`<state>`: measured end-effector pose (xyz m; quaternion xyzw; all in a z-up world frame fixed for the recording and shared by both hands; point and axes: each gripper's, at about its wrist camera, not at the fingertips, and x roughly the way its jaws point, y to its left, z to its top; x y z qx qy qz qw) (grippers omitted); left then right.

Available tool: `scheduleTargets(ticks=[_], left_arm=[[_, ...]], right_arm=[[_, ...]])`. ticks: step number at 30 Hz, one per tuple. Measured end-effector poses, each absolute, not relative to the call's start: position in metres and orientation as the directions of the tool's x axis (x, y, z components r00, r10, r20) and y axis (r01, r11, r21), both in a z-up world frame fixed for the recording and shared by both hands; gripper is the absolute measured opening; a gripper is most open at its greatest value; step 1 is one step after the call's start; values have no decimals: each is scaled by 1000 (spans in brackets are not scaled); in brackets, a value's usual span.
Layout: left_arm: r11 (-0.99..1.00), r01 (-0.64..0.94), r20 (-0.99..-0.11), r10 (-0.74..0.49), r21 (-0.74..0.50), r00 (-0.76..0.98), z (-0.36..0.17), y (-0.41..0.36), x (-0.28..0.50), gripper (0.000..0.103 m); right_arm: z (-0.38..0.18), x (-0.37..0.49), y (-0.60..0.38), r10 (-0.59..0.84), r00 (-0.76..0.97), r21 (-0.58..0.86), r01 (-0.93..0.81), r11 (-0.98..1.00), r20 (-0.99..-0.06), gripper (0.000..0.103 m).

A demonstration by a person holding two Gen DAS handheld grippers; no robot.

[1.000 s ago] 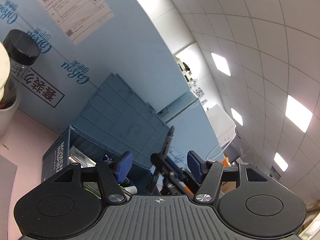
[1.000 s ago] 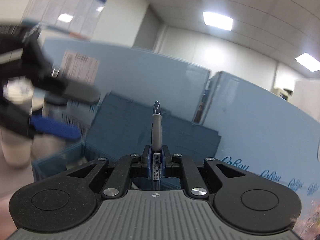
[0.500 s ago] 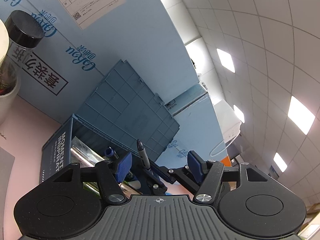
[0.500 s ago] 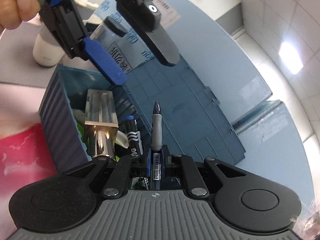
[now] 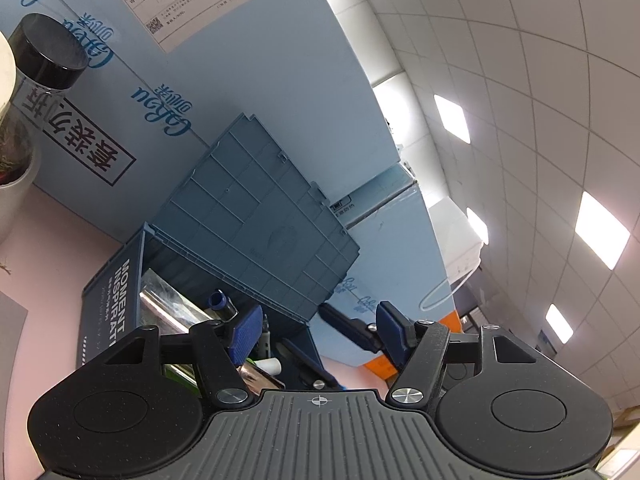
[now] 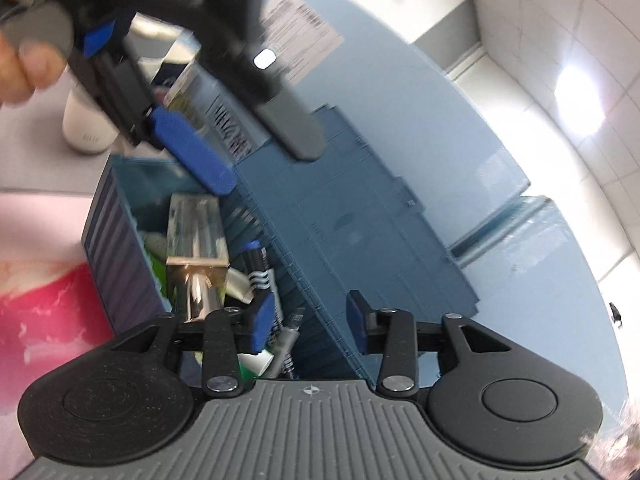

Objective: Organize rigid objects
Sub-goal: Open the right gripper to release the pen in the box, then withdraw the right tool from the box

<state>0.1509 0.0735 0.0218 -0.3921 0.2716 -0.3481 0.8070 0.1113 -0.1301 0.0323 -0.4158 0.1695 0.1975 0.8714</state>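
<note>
Backdrop: a pale blue printed cardboard carton [image 5: 256, 92] stands behind everything, with a second one beside it.
Container: a dark blue ribbed plastic storage box [image 6: 120, 248] sits on the pink tabletop [image 5: 52, 264], its hinged lid [image 5: 256, 224] swung up and leaning back against the carton.
Already stowed: a clear-and-gold rectangular bottle [image 6: 196, 256] lies along the box; beside it are a dark marker with a blue cap [image 6: 256, 264] and some white and green items too crowded to name.
Latest item: a grey pen [image 6: 286, 344] lies tilted in the box just below the right gripper's jaws, touching neither pad.
Right gripper [image 6: 310, 322]: its jaws have just been opening; they stand apart and empty, over the near end of the box, so the pen looks released.
Left gripper [image 5: 318, 328]: jaws spread, nothing between the pads; it hangs over the box from the other side, held by a hand [image 6: 24, 52].
Progress: several objects are inside and this drop appears finished.
Left to do: the lid is still up; whether more loose items wait outside the box cannot be told, since the table is mostly out of frame. A white cup [image 6: 86, 128] and a black-capped clear jar [image 5: 40, 64] stand beyond the box.
</note>
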Motion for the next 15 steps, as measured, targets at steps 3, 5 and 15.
scheduleTargets(ticks=[3,5,15], left_arm=[[451,350,-166,-776,-821,608,22,72,151,64],[451,353,-167,-778,-819,606,23,71,151,64],[465,380,-181,-790,-799,586,27,59,150,68]], right_arm=[[40,107,-138,217,879,-615,-455,644,-424,44],[45,102,-144,230,888,-571,-436,696,-399,47],[68,57,-191,306,936,-211,-339,917,-174,96]])
